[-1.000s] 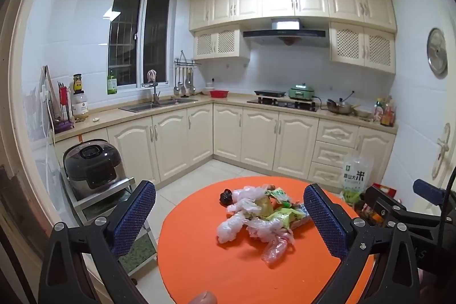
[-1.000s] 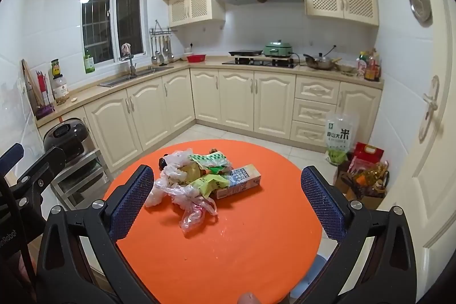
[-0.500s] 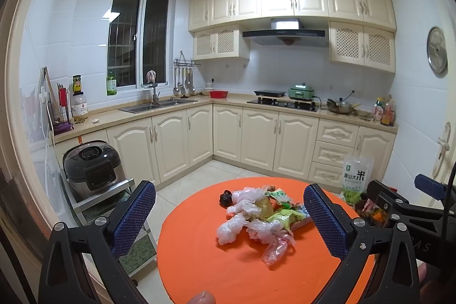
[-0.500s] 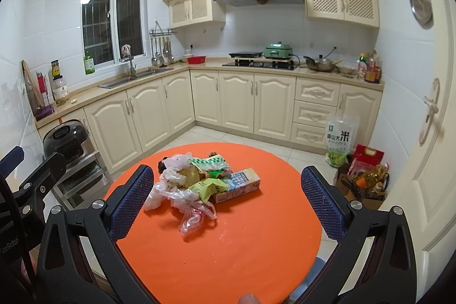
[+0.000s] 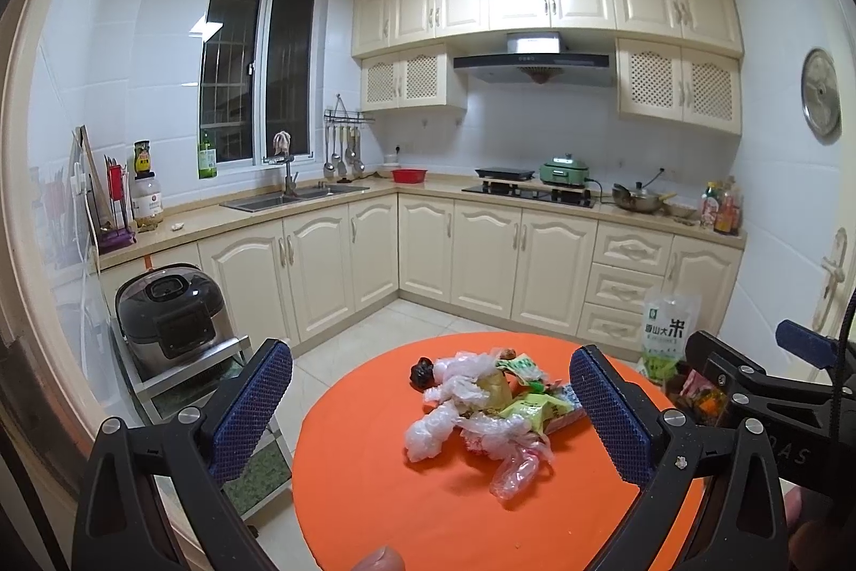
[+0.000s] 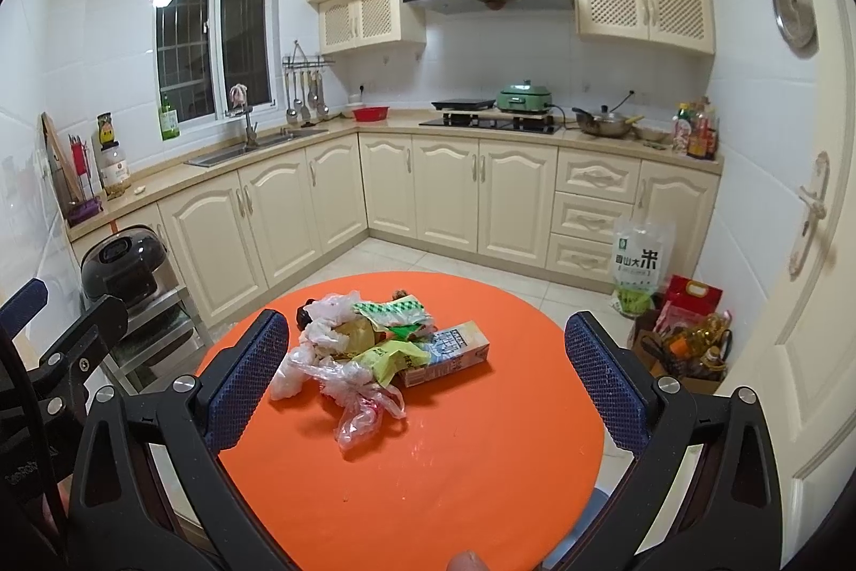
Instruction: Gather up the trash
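Observation:
A heap of trash [image 5: 481,402] lies on a round orange table [image 5: 374,490]: crumpled clear plastic bags, green and yellow wrappers, a small dark lump and a drink carton [image 6: 449,351]. The heap also shows in the right wrist view [image 6: 364,346]. My left gripper [image 5: 428,410] is open and empty, held above the table's near edge, short of the heap. My right gripper [image 6: 428,373] is open and empty, also above the table, the heap lying ahead between its fingers. The right gripper also shows at the right edge of the left wrist view [image 5: 759,378].
A rice cooker [image 5: 171,314] stands on a low metal rack left of the table. A rice bag [image 6: 639,266] and a box of bottles [image 6: 690,346] sit on the floor at the right. Cream kitchen cabinets [image 6: 444,191] run along the far walls.
Both views have shifted only slightly; the trash heap sits a little lower in the right wrist view. Both grippers stay open and nothing has been picked up.

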Tool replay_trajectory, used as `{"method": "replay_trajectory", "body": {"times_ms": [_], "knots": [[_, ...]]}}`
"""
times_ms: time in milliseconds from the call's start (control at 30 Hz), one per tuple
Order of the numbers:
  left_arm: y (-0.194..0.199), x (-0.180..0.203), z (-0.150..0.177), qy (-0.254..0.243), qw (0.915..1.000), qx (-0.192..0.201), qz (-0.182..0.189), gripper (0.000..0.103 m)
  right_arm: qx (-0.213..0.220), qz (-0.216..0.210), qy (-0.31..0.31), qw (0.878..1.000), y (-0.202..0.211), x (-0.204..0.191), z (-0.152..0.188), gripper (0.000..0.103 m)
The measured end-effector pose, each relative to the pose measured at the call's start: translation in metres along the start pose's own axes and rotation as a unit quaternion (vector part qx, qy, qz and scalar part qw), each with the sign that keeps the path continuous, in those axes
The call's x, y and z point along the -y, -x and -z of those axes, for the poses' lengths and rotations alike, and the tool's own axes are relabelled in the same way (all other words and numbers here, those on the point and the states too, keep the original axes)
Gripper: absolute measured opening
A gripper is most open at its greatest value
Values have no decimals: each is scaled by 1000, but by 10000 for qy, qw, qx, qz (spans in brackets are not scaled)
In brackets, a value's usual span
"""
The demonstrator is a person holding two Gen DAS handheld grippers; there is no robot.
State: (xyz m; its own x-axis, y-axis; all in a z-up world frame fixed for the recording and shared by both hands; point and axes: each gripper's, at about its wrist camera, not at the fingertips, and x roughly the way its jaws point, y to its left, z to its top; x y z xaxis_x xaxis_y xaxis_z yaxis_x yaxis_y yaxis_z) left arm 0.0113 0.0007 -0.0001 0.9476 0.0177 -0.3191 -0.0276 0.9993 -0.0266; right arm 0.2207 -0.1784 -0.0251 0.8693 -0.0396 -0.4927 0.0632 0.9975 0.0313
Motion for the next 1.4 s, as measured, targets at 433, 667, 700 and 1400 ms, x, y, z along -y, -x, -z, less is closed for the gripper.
{"method": "replay_trajectory", "body": {"times_ms": [433,667,700,1400], "knots": [[-32,-2,3,6,9994,-347,-42,102,-220,-77,64,9997,-29,-4,1,103],[-71,-7,11,-3,9969,-771,-162,102,-668,-160,8,9976,-73,0,16,103],[-76,-7,12,5,9964,-827,-174,102,-748,-156,4,9971,-80,1,19,103],[-174,-25,38,81,9869,-1592,-242,102,-1978,-380,279,9791,-170,-20,74,103]]}}
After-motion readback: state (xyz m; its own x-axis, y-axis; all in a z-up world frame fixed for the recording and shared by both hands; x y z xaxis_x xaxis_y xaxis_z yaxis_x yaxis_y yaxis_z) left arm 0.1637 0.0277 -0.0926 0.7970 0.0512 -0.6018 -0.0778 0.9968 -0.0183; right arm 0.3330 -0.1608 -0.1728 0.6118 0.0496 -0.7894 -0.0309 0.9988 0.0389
